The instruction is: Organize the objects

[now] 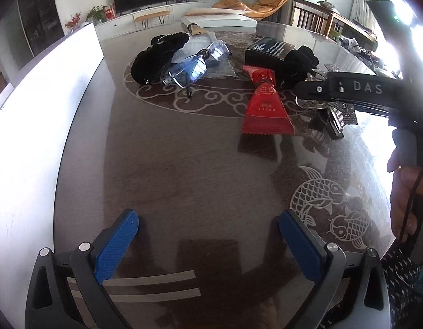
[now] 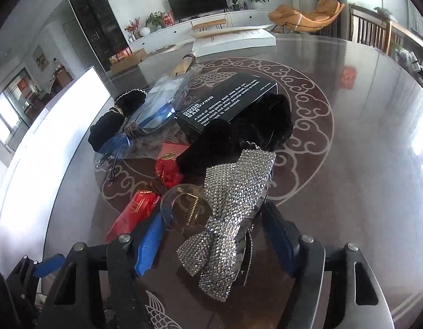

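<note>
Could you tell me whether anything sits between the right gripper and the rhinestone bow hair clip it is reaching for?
Nothing visible does. The right gripper is open, its fingers either side of the rhinestone bow. A clear claw clip lies right beside the bow, near the left finger, and could be caught too.

Black-framed left gripper [image 1: 208, 237] has blue ribbed fingers [image 1: 116, 246] and silver screws.

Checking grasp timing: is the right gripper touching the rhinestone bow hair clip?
Cannot tell. In the right wrist view the silver rhinestone bow hair clip lies between the right gripper's open fingers, hiding any contact.
</note>
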Motion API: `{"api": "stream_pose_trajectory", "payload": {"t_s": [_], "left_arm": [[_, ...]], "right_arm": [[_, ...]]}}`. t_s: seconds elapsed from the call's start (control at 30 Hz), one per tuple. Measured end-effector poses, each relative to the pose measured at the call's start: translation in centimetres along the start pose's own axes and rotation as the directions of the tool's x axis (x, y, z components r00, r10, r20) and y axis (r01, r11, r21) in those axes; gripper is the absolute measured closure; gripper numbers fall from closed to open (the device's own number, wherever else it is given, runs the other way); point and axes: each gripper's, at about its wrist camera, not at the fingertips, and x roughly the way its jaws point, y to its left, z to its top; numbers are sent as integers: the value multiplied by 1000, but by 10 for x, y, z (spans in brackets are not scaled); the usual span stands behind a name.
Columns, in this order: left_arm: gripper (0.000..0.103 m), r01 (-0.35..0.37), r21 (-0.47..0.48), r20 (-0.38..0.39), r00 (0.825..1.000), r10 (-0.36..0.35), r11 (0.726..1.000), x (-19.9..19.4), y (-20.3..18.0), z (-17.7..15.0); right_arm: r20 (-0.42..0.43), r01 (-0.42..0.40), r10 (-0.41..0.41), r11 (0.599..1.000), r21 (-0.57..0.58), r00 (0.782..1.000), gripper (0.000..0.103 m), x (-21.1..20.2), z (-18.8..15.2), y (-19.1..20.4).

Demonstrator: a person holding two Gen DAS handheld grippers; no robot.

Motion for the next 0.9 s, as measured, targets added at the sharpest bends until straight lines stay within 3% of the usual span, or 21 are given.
{"api": "stream_pose_trajectory", "payload": {"t_s": [0.27, 0.4, 0.63, 0.9], "left_arm": [[0, 40, 65, -19, 999, -39, 997, 11, -20, 20], [0, 53, 87, -22, 998, -51, 995, 24, -32, 42], [0, 52, 85, -23, 998, -50, 995, 39, -42, 68], [0, 54, 87, -5, 999, -54, 995, 44, -44, 76]], "right_arm": [[0, 66, -66, 997, -40, 998, 34, -35, -35, -50], [47, 86, -85, 996, -11, 995, 14, -47, -55, -66], [68, 93, -92, 996, -4, 993, 13, -53, -62, -72], [72, 129, -127, 991, -38, 989, 7, -48, -64, -64]]}}
